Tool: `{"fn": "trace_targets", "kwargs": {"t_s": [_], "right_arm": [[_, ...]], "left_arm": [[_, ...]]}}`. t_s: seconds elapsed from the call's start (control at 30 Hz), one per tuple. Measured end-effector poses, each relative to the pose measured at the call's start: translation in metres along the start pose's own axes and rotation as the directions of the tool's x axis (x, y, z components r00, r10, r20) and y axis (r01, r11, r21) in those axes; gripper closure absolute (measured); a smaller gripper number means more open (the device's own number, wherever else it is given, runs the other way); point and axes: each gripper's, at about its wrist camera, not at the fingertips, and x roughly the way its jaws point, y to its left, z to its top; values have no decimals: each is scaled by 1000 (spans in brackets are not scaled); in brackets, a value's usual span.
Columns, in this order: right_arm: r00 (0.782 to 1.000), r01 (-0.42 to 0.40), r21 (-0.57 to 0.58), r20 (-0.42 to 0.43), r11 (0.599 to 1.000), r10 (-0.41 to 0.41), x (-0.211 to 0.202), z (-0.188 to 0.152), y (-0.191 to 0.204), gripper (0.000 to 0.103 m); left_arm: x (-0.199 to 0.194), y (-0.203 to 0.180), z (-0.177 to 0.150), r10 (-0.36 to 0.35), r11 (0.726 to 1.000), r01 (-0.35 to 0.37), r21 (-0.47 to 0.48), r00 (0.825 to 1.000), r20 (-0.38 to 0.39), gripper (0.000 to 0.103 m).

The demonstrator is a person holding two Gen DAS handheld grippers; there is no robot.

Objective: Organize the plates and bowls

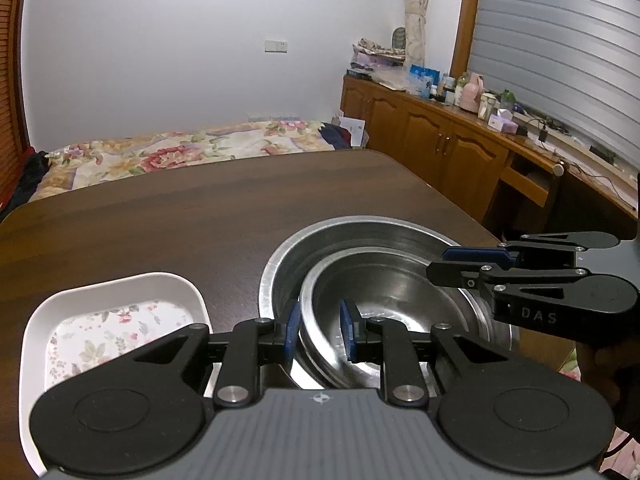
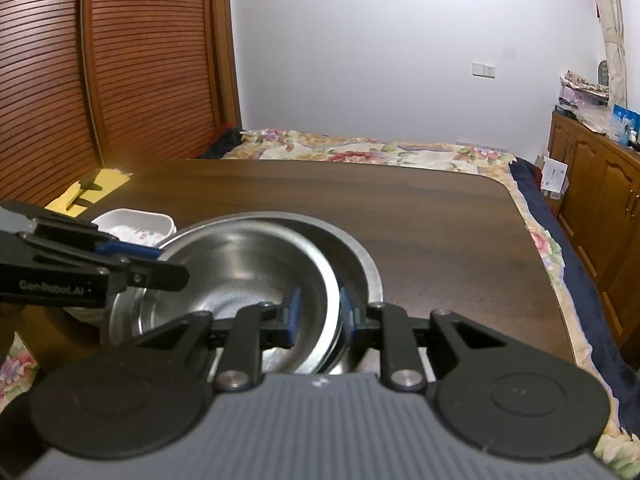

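Note:
A smaller steel bowl (image 1: 384, 296) sits tilted inside a larger steel bowl (image 1: 352, 236) on the dark wooden table (image 1: 160, 216). My left gripper (image 1: 320, 330) straddles the smaller bowl's left rim with a gap between pads and metal. My right gripper (image 2: 320, 316) straddles the same bowl's right rim (image 2: 334, 304), also slightly apart. Each gripper shows in the other's view: the right (image 1: 460, 264) and the left (image 2: 160, 260). A white square plate with a floral centre (image 1: 120, 324) lies left of the bowls.
A bed with a floral cover (image 1: 180, 152) lies beyond the table. A wooden sideboard with bottles and boxes (image 1: 460, 120) runs along the right wall. A slatted wooden door (image 2: 100, 60) is at the left. A yellow item (image 2: 88, 192) lies by the table's far left edge.

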Motion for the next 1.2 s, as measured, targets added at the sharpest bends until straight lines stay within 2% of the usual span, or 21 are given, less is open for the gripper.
{"fn": "trace_targets", "kwargs": {"t_s": [0.13,0.2,0.33,0.37,0.43,0.5,0.53,0.57,0.63,0.67,0.77,0.83,0.9,1.2], "right_arm": [[1000,-1,4,12,1000,1,-2,2,-2,79],[1000,-3,13,21,1000,3,-5,2,-3,79],[999,-4,38,45,999,3,-10,1,-6,79],[999,-4,45,51,999,2,-12,1,-6,79],[998,0,53,60,999,-3,-14,-1,-7,79],[997,8,53,71,999,-11,-15,-1,-7,74],[997,13,53,77,998,-17,-16,-2,-7,70],[996,18,54,81,998,-22,-15,-3,-7,67],[996,24,57,90,998,-29,-15,-4,-7,50],[995,29,55,97,998,-34,-15,-4,-7,45],[990,53,46,130,998,-58,-17,-6,-6,24],[987,57,51,147,997,-64,-17,-8,-7,4],[984,67,56,163,996,-75,-17,-10,-8,0],[987,73,89,136,993,-85,-9,-22,-11,0]], "left_arm": [[-5,1,1,11,1000,-11,-5,1000,28,79],[-8,0,2,21,1000,-21,-4,999,43,75],[-13,0,2,38,999,-37,-18,996,87,47],[-14,-1,2,45,999,-44,-19,994,100,44],[-16,-1,0,61,998,-59,-19,991,117,28],[-15,-1,-2,76,997,-73,-22,988,134,14],[-16,0,-3,83,996,-80,-24,986,143,10],[-15,0,-4,93,996,-90,-25,984,152,9],[-14,0,-5,111,994,-108,-26,982,155,5],[-14,1,-6,122,992,-119,-29,980,158,4],[-13,3,-9,134,991,-130,-37,977,168,2],[-12,3,-12,138,990,-133,-40,976,170,2],[-12,3,-15,125,992,-120,-39,977,171,2],[-10,1,-29,113,993,-106,-57,983,146,2]]}}
